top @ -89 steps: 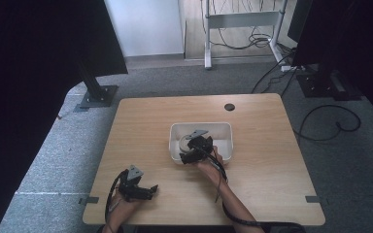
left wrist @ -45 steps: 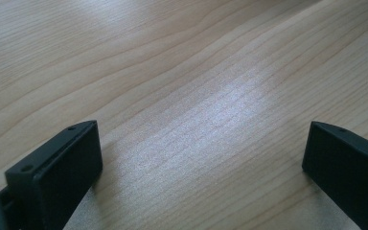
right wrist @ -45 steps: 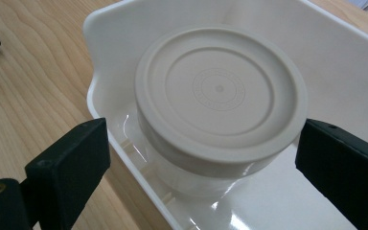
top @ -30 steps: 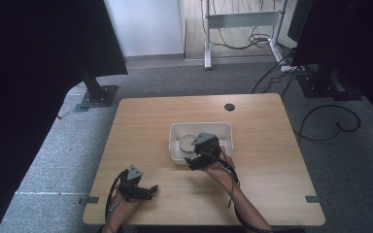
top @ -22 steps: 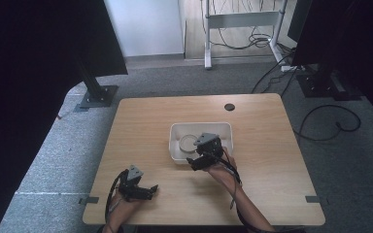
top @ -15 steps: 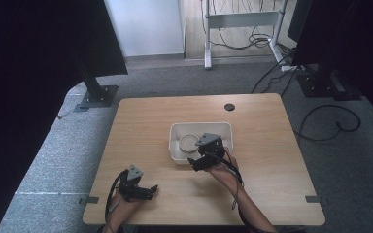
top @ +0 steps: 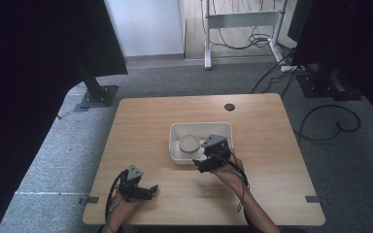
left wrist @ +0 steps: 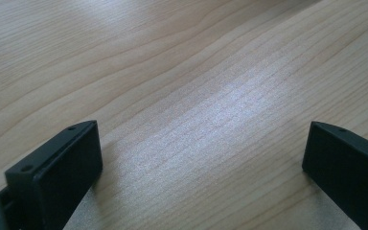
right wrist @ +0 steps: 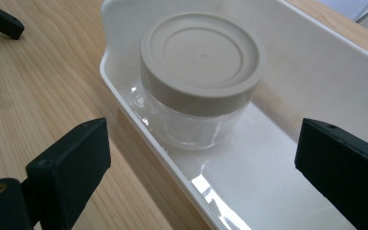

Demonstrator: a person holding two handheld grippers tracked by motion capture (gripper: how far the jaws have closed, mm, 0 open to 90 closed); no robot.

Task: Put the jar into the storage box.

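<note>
A tray (top: pixel 175 130) sits near the middle of the worktop (top: pixel 145 121). A lidded jar (top: pixel 189 143) stands in the tray's left part. My right claw (top: pixel 200 166) is at the tray's near edge, right of the jar, its jaws spread apart. My left claw (top: pixel 151 191) rests on the worktop by the near-left corner, well apart from the tray.

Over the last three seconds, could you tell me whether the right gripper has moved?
Yes. The right gripper has pulled back out of the tray toward the person; it now sits at the tray's near right edge, open, with the jar left inside.
</note>
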